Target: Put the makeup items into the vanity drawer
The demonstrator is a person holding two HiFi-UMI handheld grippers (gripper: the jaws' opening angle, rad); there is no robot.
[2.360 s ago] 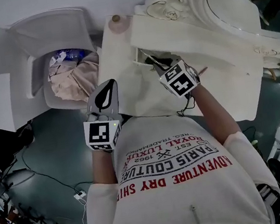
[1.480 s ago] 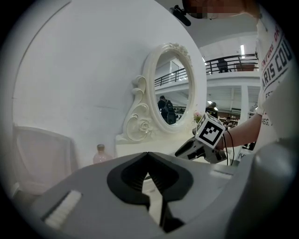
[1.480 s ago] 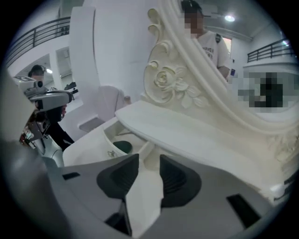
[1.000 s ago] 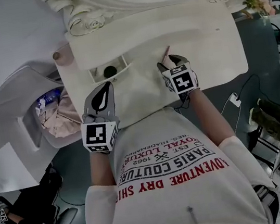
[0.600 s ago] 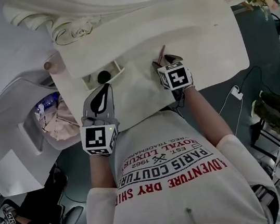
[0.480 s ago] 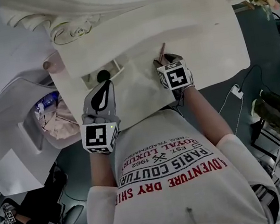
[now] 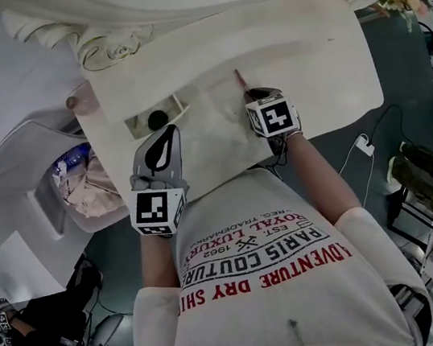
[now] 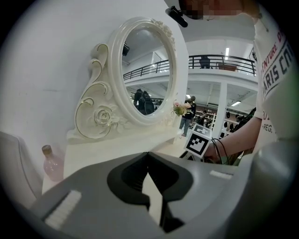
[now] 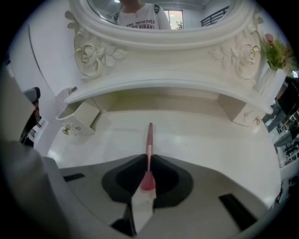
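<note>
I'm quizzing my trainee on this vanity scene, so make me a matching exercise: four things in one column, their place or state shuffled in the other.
Things:
1. slim pink makeup tool
2. small drawer
3. pink bottle
4. left tongs

Place or state:
A. shut, nothing between them
B. pulled open
C. clamped in the right tongs
D. standing at the vanity top's left end

Pairs: 1-C, 2-B, 3-D, 4-A. The right tongs have just closed on the tool.

white wall (image 8: 56,56), grey floor (image 7: 399,66), ornate oval mirror (image 8: 145,70).
</note>
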